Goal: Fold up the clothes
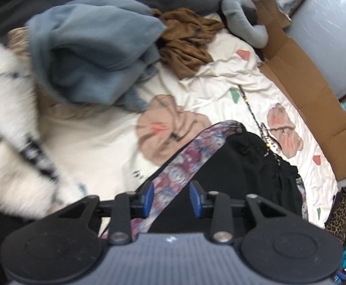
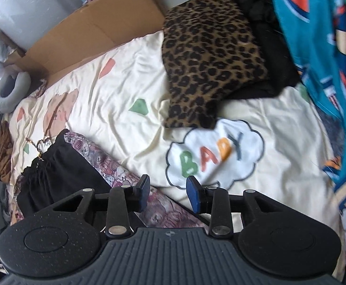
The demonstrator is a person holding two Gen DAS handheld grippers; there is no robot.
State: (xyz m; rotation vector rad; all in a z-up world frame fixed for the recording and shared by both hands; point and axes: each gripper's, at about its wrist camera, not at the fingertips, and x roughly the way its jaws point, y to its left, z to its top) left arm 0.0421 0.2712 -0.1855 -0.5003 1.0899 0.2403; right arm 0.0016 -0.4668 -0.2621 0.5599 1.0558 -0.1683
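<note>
A black garment with a purple patterned lining (image 1: 232,166) lies on the cream bedsheet (image 1: 196,87). My left gripper (image 1: 171,198) is open, its blue pads on either side of the patterned edge (image 1: 184,159). In the right wrist view the same garment (image 2: 66,166) lies at the lower left. My right gripper (image 2: 167,193) is open above the garment's patterned edge (image 2: 163,213) and the sheet (image 2: 125,83), holding nothing.
A blue-grey fleece (image 1: 94,54), a brown garment (image 1: 187,45), a white fuzzy garment (image 1: 9,128) and a grey plush toy (image 1: 244,11) lie at the far end. Cardboard (image 1: 310,90) lines the bed edge. A leopard-print garment (image 2: 211,54) and a teal printed cloth (image 2: 327,47) lie ahead on the right.
</note>
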